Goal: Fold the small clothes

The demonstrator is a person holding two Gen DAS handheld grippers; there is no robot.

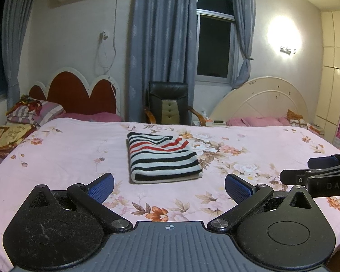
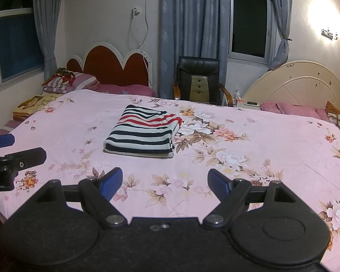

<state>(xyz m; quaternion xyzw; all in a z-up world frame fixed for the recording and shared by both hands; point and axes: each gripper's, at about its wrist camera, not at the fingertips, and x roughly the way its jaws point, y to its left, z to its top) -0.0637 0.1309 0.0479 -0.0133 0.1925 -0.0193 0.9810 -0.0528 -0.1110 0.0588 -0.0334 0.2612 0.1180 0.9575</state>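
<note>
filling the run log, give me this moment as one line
striped garment: folded, lying on floral bedspread | left tool: open, empty | right tool: open, empty | both clear of garment

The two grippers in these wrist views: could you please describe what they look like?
The left gripper and the right gripper look alike: black scissor-like link arms with silver pivot screws, rounded black side plates and blue textured finger pads. The left one's base is ribbed grey with a small crosshair mark; the right gripper's side reads "DAS". No cables or sleeves show.
</note>
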